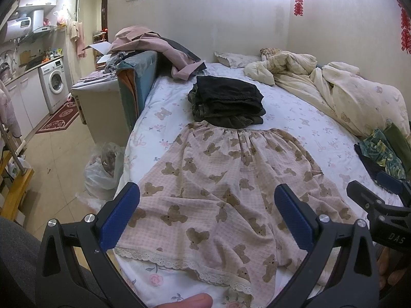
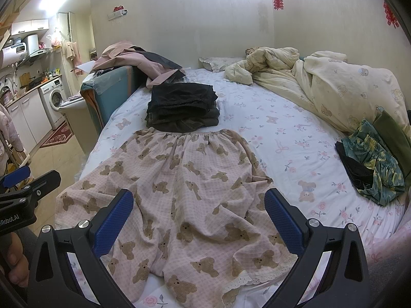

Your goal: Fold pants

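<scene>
Pink checked pants with brown bear prints (image 1: 221, 190) lie spread flat on the bed, waistband far, lace-trimmed leg hems near me. They also show in the right wrist view (image 2: 185, 190). My left gripper (image 1: 206, 215) is open and empty, above the left leg near its hem. My right gripper (image 2: 199, 218) is open and empty, above the right leg near the crotch. Each gripper shows at the edge of the other's view: the right gripper (image 1: 380, 195) and the left gripper (image 2: 23, 182).
A stack of folded dark clothes (image 1: 226, 102) lies just beyond the waistband. A rumpled cream duvet (image 1: 334, 89) fills the right side. Green patterned clothes (image 2: 372, 164) lie at the right. A plastic bag (image 1: 102, 169) sits on the floor left of the bed.
</scene>
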A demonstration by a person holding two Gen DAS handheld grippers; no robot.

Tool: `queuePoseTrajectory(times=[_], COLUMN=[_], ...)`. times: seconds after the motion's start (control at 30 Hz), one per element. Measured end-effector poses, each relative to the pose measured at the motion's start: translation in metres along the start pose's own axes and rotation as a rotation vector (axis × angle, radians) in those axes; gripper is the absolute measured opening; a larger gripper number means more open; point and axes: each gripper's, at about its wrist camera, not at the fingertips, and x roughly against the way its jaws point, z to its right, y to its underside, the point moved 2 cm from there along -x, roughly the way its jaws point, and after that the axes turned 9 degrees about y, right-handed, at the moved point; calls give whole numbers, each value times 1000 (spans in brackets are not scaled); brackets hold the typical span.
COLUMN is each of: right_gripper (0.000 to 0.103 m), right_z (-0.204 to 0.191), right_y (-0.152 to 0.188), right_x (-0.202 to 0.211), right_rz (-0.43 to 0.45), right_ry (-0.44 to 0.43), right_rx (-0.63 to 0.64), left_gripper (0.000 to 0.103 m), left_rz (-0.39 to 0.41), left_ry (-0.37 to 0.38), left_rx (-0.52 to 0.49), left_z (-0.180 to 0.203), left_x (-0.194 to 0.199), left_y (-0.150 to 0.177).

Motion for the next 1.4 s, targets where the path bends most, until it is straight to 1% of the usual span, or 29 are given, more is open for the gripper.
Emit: queuePoseTrajectory(times=[1.4], right_gripper=[103], right_z=[1], right_y=[0], right_x=[2], right_rz=[7], right_ry=[10], right_rx=[-3], left_gripper=[103], left_rz=[0], left_ry=[3], left_rx=[-2], left_z=[-4], left_x=[2], left_y=[3])
